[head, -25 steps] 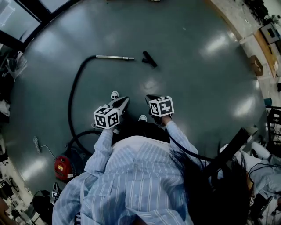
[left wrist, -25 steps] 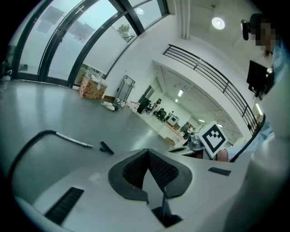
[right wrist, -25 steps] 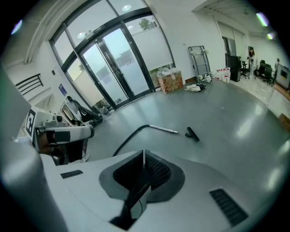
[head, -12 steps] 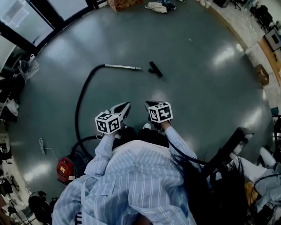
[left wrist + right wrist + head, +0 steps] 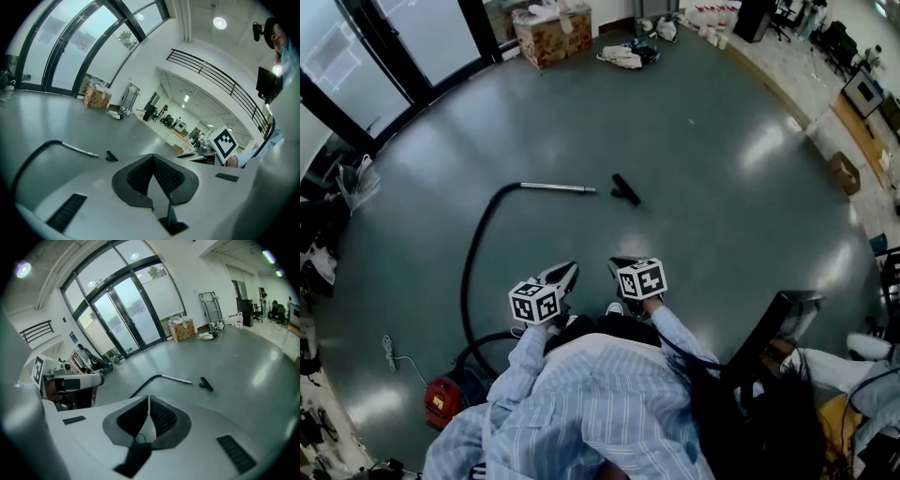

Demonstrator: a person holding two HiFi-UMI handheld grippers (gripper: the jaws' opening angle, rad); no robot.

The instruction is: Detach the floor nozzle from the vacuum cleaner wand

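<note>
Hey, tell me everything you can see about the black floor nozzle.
The nozzle is small and black and looks like plastic: a short bar with a stubby neck. It lies flat on the shiny grey floor, already off the wand, just beyond the wand's metal tip with a clear gap between them. Only the floor touches it.

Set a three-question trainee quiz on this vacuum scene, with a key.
1. True or false: the floor nozzle is attached to the wand.
2. Multiple choice: the left gripper holds A) the wand, B) the floor nozzle, C) nothing.
3. Fill in: the vacuum cleaner body is coloured ___.
Key: 1 false, as it lies on the floor apart from the wand's tip; 2 C, as the jaws are shut with nothing between them; 3 red.
</note>
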